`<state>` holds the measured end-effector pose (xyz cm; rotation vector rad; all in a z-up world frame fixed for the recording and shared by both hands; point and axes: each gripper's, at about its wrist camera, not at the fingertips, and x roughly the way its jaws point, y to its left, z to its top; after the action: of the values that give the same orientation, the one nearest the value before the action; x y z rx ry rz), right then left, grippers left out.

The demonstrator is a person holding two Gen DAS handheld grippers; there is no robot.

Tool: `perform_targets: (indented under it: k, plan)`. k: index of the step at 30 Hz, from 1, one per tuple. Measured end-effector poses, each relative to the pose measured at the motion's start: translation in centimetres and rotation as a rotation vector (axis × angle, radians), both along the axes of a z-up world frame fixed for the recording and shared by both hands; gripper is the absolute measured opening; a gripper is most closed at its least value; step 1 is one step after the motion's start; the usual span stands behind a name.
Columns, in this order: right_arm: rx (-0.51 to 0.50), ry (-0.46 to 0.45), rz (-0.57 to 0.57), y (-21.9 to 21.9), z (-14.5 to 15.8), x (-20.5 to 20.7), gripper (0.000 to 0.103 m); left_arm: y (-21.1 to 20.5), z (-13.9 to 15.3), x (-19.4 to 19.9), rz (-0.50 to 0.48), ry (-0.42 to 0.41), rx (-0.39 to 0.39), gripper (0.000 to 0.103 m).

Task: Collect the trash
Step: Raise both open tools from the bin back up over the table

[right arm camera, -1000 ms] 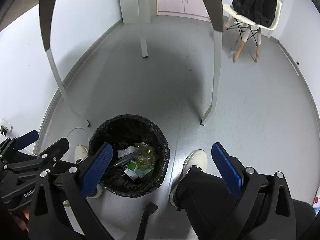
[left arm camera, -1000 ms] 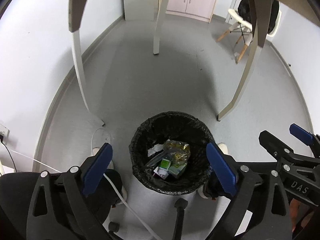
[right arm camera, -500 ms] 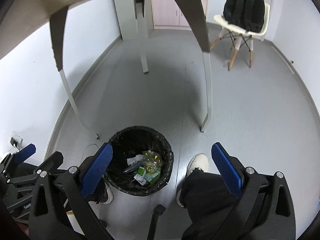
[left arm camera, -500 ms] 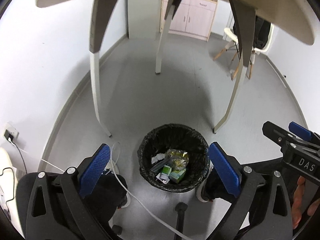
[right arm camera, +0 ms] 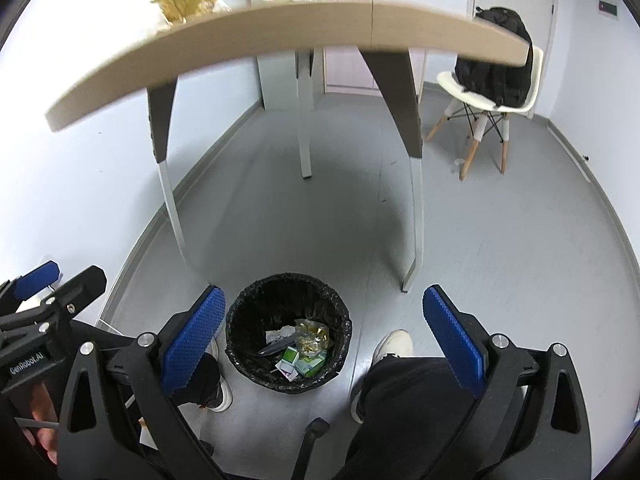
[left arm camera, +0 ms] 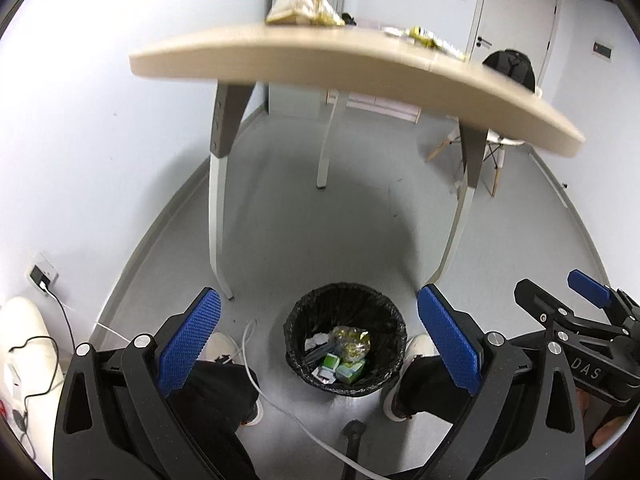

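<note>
Left wrist view: camera higher than before; bench [left arm camera: 360, 60] top edge now visible, crumpled wrappers [left arm camera: 300, 4] on it. Left tongs [left arm camera: 316, 340] apart, empty, above black bin [left arm camera: 344, 344] holding trash.

Right wrist view: same rise. Right tongs [right arm camera: 324, 340] apart, empty; bin [right arm camera: 288, 328] on floor between person's feet; yellow wrapper [right arm camera: 184, 6] on bench [right arm camera: 280, 36].

Black-lined trash bin [left arm camera: 345, 338] upright on floor, part-filled with green cartons and crumpled clear wrapper; yellow crumpled wrapper [left arm camera: 300, 4] and flat wrapper [left arm camera: 426, 40] lie on surface [left arm camera: 360, 60].
</note>
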<state>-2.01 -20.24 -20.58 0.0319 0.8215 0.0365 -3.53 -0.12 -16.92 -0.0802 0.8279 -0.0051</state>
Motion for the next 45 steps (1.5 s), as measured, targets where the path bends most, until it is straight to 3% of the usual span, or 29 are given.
perform_targets:
  k: [13, 23, 31, 45]
  plan:
    - [-0.037, -0.16, -0.031, -0.4, 7.2, -2.8, 0.095, -0.3, 6.0, -1.6, -0.015, -0.089, 0.007, 0.097]
    - [-0.033, -0.221, -0.013, -0.3, 11.3, -3.7, 0.095, -0.2, 9.6, -1.6, -0.016, -0.14, -0.007, 0.097]
    - [-0.037, -0.256, 0.01, -0.7, 14.2, -3.4, 0.095, -0.5, 12.2, -0.1, -0.014, -0.165, -0.011, 0.097]
    - [-0.038, -0.257, 0.012, -1.6, 16.8, 0.8, 0.095, -0.3, 15.5, 4.8, -0.002, -0.173, -0.004, 0.097]
